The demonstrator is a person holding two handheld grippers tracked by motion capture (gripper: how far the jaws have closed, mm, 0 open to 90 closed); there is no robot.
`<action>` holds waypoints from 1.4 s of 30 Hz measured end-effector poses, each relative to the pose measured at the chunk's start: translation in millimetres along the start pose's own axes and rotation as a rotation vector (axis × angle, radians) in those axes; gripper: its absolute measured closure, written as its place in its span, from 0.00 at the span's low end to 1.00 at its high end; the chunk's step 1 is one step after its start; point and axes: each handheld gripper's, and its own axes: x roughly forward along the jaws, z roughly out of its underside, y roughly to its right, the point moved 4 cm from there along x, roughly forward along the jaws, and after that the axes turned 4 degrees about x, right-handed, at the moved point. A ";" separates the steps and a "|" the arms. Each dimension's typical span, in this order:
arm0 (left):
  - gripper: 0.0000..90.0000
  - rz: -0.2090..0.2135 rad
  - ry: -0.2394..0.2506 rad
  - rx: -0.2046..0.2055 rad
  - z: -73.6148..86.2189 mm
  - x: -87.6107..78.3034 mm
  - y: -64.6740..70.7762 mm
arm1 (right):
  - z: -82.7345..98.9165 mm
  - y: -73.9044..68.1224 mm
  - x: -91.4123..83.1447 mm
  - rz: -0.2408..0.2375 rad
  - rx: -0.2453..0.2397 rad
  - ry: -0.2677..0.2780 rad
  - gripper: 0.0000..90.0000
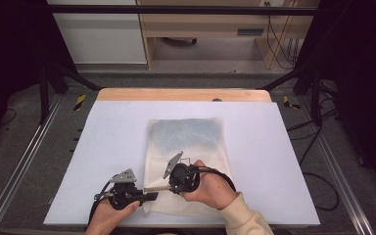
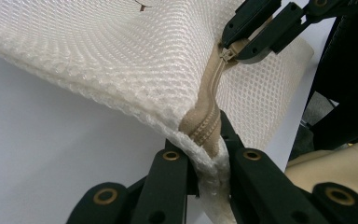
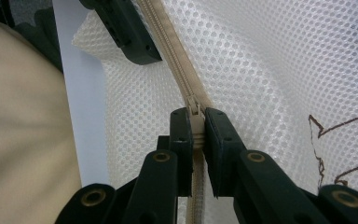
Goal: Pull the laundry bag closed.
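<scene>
**Both grippers clamped on the zipper of a mesh bag**

The right gripper point(image 3: 196, 133) has its two black jaws pressed together on the beige zipper slider point(image 3: 196, 122), with no gap left beside it. In the right gripper view the slider sits squarely between the pads, and the zipper point(image 3: 168, 44) runs away from it toward eleven o'clock across the mesh. In the high view this gripper point(image 1: 162, 188) lies over the bag's near edge, held by the right hand point(image 1: 210, 188), whose cream sleeve point(image 1: 242, 220) comes in from five o'clock.

The left gripper point(image 2: 209, 144) is likewise closed tight, pinching the end of the zipper point(image 2: 209, 123) together with the bunched rim of the bag. In the left gripper view the zipper climbs from the jaws toward one o'clock, up to the slider point(image 2: 228, 53) caught in the other gripper. In the high view the left gripper point(image 1: 149, 197) sits at the bag's near-left corner, its tips close to the right gripper's, gripped by the left hand point(image 1: 110, 215).

The white mesh bag point(image 1: 186, 142) lies flat on the pale table point(image 1: 117, 127), a little right of the middle, its far end toward twelve o'clock and its zippered edge nearest the person. A brown stitched outline point(image 3: 335, 140) marks the mesh at three o'clock from the right gripper's jaws.
</scene>
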 end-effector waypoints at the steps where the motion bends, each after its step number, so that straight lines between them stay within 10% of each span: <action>1: 0.95 0.002 0.001 -0.001 -0.1 0.0 0.0 | 0.4 0.1 -0.7 0.001 -0.003 0.000 0.91; 42: 0.95 0.003 0.006 0.002 -0.2 -0.5 1.0 | 12.4 4.4 -7.3 0.009 0.016 0.001 0.91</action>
